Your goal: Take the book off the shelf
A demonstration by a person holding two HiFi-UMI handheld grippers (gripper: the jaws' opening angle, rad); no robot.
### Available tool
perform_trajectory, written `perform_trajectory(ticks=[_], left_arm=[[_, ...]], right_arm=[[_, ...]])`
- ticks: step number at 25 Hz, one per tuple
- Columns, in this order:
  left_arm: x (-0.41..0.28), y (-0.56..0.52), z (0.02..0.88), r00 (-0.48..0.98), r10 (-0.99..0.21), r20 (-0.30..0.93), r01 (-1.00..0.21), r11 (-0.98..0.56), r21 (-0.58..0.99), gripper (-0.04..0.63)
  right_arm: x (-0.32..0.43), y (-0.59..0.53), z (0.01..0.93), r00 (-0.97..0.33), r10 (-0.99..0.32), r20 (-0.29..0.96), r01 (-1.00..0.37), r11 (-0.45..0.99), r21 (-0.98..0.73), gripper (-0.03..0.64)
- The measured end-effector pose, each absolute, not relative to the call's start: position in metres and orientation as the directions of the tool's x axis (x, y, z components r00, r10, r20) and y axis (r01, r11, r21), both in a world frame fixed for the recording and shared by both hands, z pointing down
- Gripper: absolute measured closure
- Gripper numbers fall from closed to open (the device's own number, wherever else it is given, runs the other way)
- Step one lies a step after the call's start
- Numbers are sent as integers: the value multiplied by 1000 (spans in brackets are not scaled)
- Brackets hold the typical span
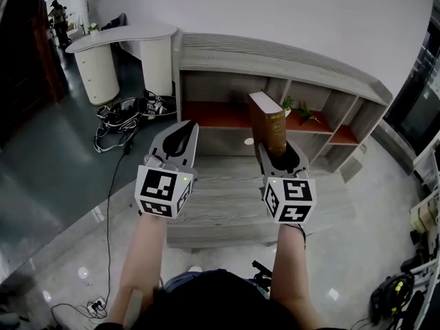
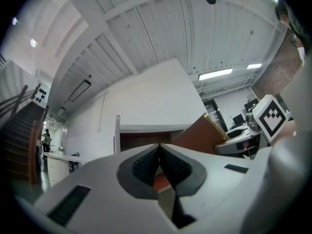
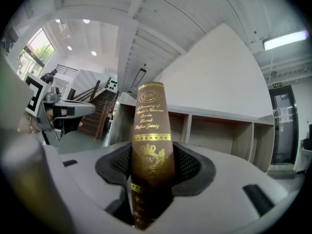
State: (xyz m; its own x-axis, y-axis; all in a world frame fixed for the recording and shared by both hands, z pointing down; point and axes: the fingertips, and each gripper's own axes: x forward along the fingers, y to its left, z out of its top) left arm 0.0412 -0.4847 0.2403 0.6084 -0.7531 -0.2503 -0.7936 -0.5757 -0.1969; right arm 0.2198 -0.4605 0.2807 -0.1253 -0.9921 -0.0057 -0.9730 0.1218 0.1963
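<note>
Grey shelf unit (image 1: 275,64) behind; right gripper (image 1: 280,153) clamps brown book (image 1: 268,126) upright; left gripper (image 1: 183,132) closed, empty.

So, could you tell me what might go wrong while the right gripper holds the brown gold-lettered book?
The right gripper clamps the tall brown gold-lettered book only near its lower end, so it might tip or slip. The left gripper, shut and empty, stands apart and gives no support. Swinging the book could knock the grey wooden shelf ahead.
</note>
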Motion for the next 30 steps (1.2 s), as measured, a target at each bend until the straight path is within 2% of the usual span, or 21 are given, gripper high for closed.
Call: perform_trajectory(ticks=[14, 30], left_arm=[[17, -494, 240, 529, -807, -263, -849, -502, -168, 583], [10, -495, 237, 522, -807, -276, -853, -501, -147, 583]], right_arm=[[258, -447, 277, -31, -997, -71, -992, 22, 125, 387], [245, -447, 270, -53, -994, -91, -987, 38, 157, 390]])
